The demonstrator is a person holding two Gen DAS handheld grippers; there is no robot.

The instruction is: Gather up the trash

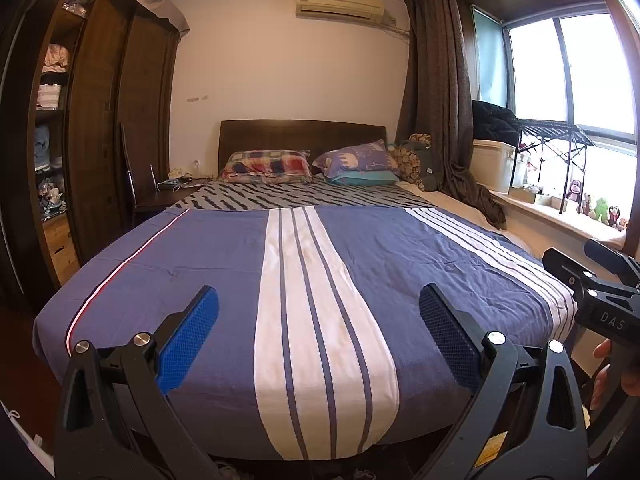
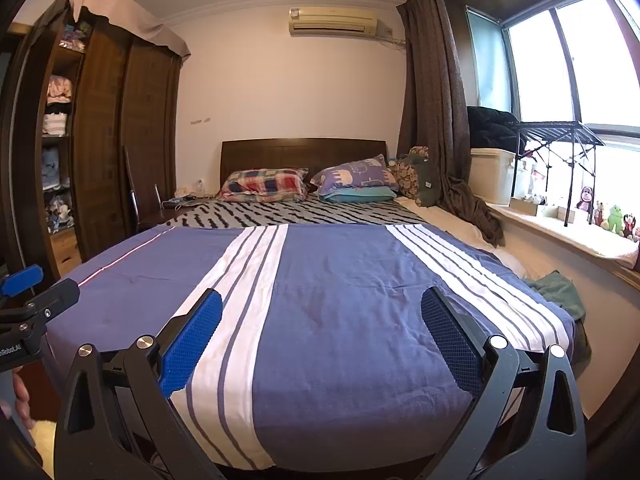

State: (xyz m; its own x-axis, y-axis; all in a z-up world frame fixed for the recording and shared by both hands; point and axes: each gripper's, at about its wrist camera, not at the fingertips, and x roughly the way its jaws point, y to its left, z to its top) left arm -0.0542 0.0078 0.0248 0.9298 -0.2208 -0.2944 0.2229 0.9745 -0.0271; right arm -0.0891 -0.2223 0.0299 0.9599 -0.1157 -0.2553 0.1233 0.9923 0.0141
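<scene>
My left gripper (image 1: pixel 319 296) hangs open over the foot of a bed (image 1: pixel 224 264) covered by a blue blanket with white stripes; nothing sits between its blue pads. To its right, my right gripper (image 2: pixel 322 298) is held level with it, open and empty as well. Each one shows at the edge of the other's view: the right gripper (image 1: pixel 580 258) and the left gripper (image 2: pixel 40 286), both held by a hand. No trash shows on the blanket. Small light clutter (image 1: pixel 178 178) with cables lies on a dark bedside table (image 2: pixel 160 216) left of the headboard; what it is I cannot tell.
Two pillows (image 1: pixel 268 166) lie at the headboard. An open wardrobe (image 1: pixel 52 120) with folded clothes fills the left wall. On the right are a brown curtain (image 1: pixel 440 92), a window ledge (image 2: pixel 560 226) with plush toys, a white bin and a black rack. A green cloth (image 2: pixel 558 290) lies beside the bed.
</scene>
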